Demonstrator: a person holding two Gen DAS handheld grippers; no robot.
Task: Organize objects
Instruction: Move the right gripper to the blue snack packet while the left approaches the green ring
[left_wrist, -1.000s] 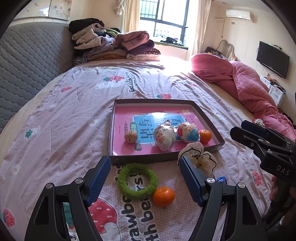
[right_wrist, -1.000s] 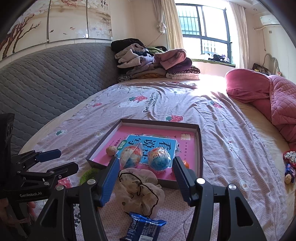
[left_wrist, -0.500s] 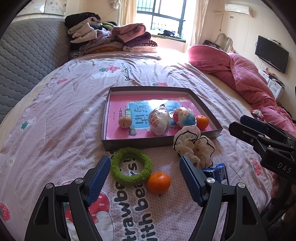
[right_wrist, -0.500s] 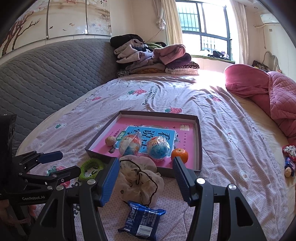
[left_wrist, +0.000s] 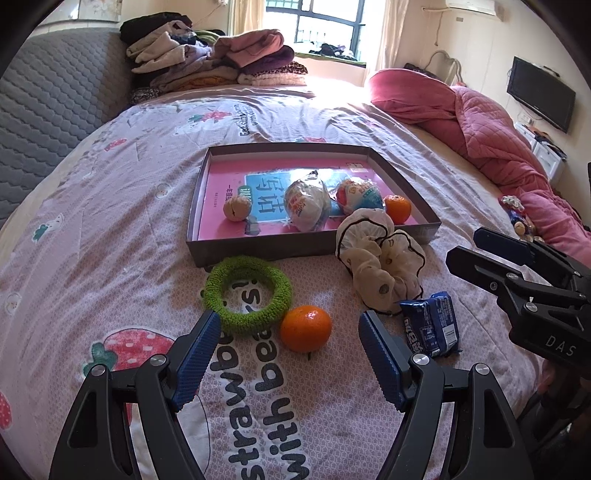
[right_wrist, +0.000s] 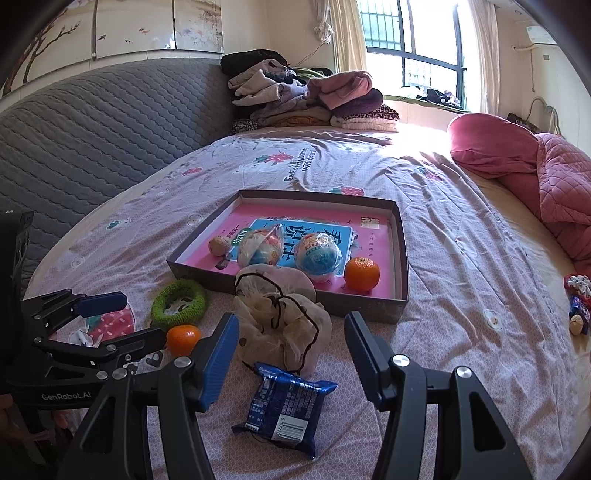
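A shallow box (left_wrist: 258, 247) (right_wrist: 400, 236) with a pink floor lies on the bed. It holds a walnut (left_wrist: 237, 208), two wrapped toy eggs (left_wrist: 306, 202) and an orange (left_wrist: 397, 208). In front of it lie a green ring (left_wrist: 246, 293), a loose orange (left_wrist: 305, 328), a cream scrunchie (left_wrist: 380, 266) and a blue snack packet (left_wrist: 430, 326). My left gripper (left_wrist: 290, 354) is open and empty, just short of the loose orange. My right gripper (right_wrist: 288, 350) is open and empty above the scrunchie (right_wrist: 284, 321) and packet (right_wrist: 284, 406).
A pink quilt (left_wrist: 480, 122) is heaped at the right. Folded clothes (left_wrist: 207, 62) are stacked at the far end. A grey padded headboard (right_wrist: 92, 122) runs along the left. Small wrapped items (right_wrist: 578, 299) lie at the bed's right edge.
Both grippers have pulled back from the box, so the ring, loose orange, scrunchie and packet now show farther ahead. Both stay open and empty.
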